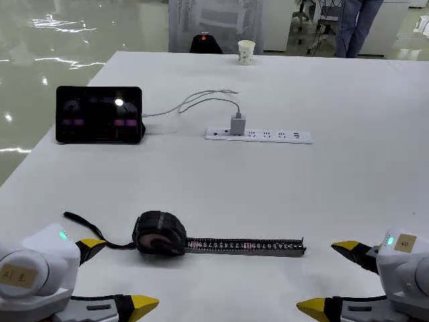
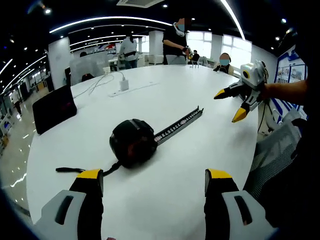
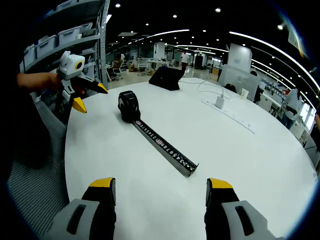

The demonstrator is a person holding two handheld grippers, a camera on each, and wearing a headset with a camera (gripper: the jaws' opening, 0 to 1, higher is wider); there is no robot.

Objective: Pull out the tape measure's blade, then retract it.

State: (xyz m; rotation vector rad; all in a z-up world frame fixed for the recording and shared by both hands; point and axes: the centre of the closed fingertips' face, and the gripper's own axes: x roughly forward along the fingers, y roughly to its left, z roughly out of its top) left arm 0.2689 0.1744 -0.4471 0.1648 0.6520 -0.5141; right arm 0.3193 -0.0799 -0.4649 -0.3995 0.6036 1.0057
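Note:
A black tape measure (image 1: pixel 159 233) lies on the white table (image 1: pixel 268 181), its blade (image 1: pixel 244 246) pulled out to the right and lying flat. A black wrist strap (image 1: pixel 87 225) trails off its left side. My left gripper (image 1: pixel 120 275) stands open at the lower left, a short way from the case (image 2: pixel 133 142). My right gripper (image 1: pixel 332 277) stands open at the lower right, just beyond the blade's tip (image 3: pixel 191 168). Nothing is between either pair of jaws. The case (image 3: pixel 128 106) and the left gripper (image 3: pixel 82 95) sit far off in the right gripper view.
A dark tablet (image 1: pixel 99 114) stands at the back left, cabled to a charger in a white power strip (image 1: pixel 259 135). A paper cup (image 1: pixel 246 51) sits at the far edge. People stand beyond the table (image 2: pixel 175 45).

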